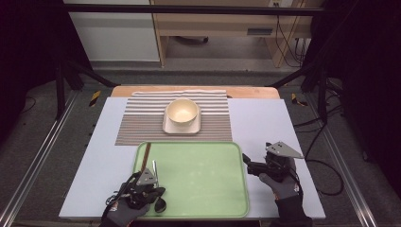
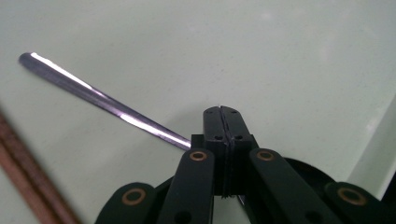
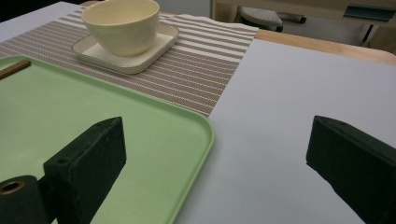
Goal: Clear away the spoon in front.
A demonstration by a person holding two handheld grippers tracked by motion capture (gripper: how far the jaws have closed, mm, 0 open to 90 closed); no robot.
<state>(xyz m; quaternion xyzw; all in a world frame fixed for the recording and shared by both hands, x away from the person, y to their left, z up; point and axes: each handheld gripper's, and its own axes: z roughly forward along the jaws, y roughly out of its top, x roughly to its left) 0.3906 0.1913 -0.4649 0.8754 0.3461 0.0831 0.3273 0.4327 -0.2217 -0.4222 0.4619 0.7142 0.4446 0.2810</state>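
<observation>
A metal spoon (image 1: 155,171) lies on the green tray (image 1: 203,179) near its front left corner, its dark bowl (image 1: 161,204) toward the front edge. My left gripper (image 1: 152,185) is down on it, jaws pressed together across the spoon's handle (image 2: 93,95). Brown chopsticks (image 1: 146,156) lie along the tray's left side, a brown strip (image 2: 28,177) in the left gripper view. My right gripper (image 1: 250,165) hovers open by the tray's right edge (image 3: 205,135), with nothing in the gap (image 3: 215,158).
A cream bowl (image 1: 182,111) stands on a square cream plate (image 1: 182,127) on a striped placemat (image 1: 142,123) behind the tray. White tabletop (image 1: 265,123) lies to the right. Black frame legs stand beyond the table.
</observation>
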